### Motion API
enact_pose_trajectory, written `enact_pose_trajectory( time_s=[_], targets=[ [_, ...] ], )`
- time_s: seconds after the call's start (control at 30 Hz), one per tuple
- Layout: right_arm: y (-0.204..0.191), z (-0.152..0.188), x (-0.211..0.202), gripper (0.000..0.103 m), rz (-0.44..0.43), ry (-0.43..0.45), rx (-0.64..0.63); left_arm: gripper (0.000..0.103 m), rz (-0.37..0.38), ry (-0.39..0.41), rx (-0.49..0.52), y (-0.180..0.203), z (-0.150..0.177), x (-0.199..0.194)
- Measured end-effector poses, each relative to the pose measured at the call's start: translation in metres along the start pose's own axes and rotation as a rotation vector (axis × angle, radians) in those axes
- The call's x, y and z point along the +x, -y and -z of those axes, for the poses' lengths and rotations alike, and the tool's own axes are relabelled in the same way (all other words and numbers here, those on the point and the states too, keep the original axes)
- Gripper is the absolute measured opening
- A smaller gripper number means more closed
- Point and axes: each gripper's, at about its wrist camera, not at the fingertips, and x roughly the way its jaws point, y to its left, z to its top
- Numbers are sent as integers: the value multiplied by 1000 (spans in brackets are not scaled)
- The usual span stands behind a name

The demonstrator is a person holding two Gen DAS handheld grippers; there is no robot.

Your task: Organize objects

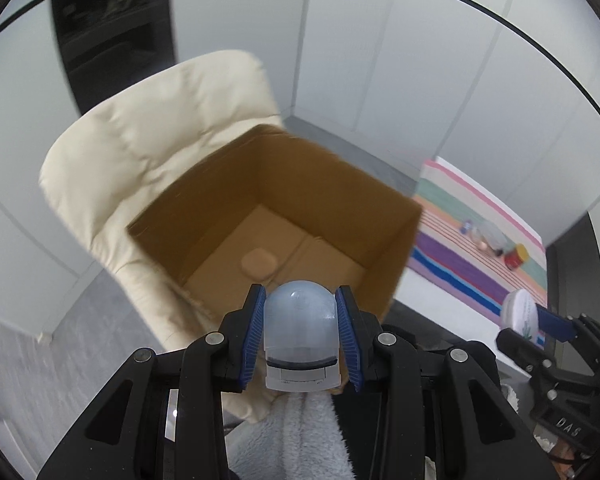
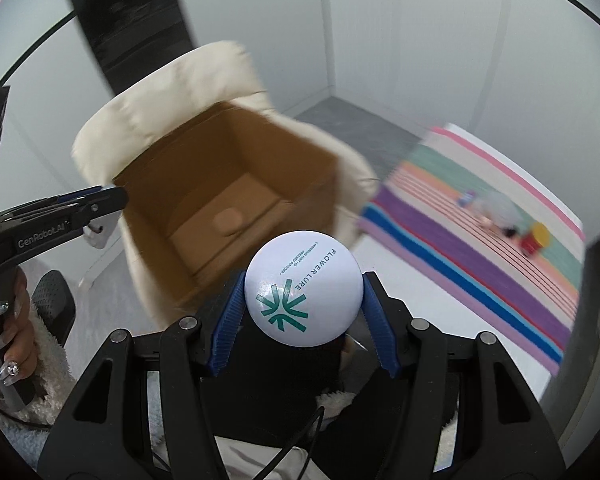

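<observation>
My left gripper point(image 1: 300, 300) is shut on a pale blue translucent capped bottle point(image 1: 299, 328), held just before the near rim of an open cardboard box point(image 1: 260, 184). My right gripper point(image 2: 303, 280) is shut on a round white compact point(image 2: 302, 288) printed "FLOWER LURE", held near the box point(image 2: 236, 160). The compact also shows at the right of the left wrist view point(image 1: 521, 316). A small beige item point(image 1: 259, 262) lies on the box floor. The left gripper shows at the left edge of the right wrist view point(image 2: 100, 200).
The box sits on a cream padded chair point(image 1: 140, 140). To the right a striped cloth point(image 1: 460, 256) covers a white table and holds several small bottles point(image 1: 484, 236) and a red jar with a yellow lid point(image 1: 517, 258). White walls stand behind.
</observation>
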Motion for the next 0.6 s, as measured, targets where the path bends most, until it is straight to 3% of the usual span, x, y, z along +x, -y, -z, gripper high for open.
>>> enact_pose_trajectory(
  time_s=[0.27, 0.4, 0.6],
  targets=[
    [-64, -18, 43, 60, -68, -53, -131, 36, -12, -17, -51, -28, -9, 15],
    [-75, -32, 65, 60, -62, -62, -160, 36, -60, -7, -16, -29, -33, 43],
    [-77, -71, 115, 60, -58, -87, -117, 36, -100, -56, -55, -47, -69, 99]
  ],
)
